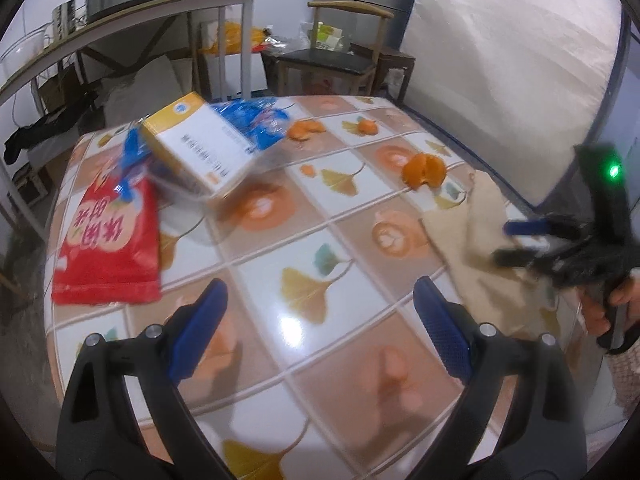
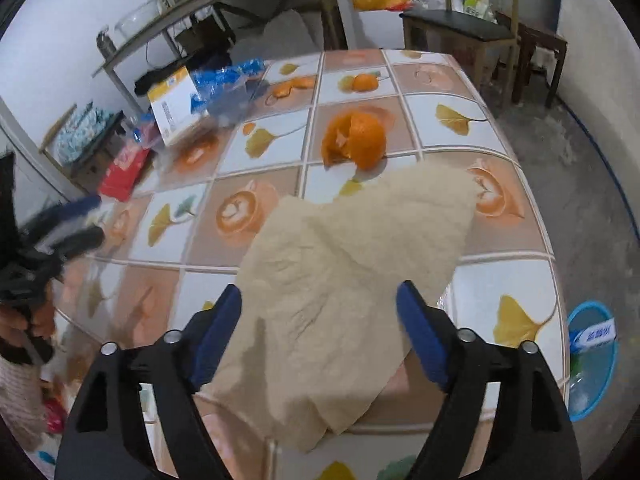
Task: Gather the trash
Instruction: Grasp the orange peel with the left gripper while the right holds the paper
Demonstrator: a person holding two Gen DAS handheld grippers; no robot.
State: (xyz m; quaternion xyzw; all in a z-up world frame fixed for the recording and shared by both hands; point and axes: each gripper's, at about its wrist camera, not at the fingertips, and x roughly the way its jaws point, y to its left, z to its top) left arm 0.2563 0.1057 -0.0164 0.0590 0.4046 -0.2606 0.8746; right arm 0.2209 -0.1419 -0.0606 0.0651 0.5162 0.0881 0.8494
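Observation:
A beige paper napkin (image 2: 352, 264) lies crumpled on the tiled table (image 2: 516, 280), between the fingers of my open right gripper (image 2: 320, 300); the pads do not press it. A large orange peel (image 2: 356, 140) sits just beyond the napkin, with smaller peels (image 2: 294, 86) farther back. In the left wrist view my left gripper (image 1: 320, 286) hangs open and empty over the table middle. A red snack bag (image 1: 112, 248), a yellow-white box (image 1: 204, 148) and a blue wrapper (image 1: 256, 120) lie at its far left. The right gripper (image 1: 508, 240) and napkin (image 1: 472, 240) show at the right.
A blue basin (image 2: 592, 360) holding a wrapper stands on the floor to the right of the table. A wooden chair (image 1: 332, 56) and a shelf table (image 1: 132, 20) stand behind. A white padded panel (image 1: 500, 60) leans at the right. A person's hand (image 1: 600, 312) holds the right gripper.

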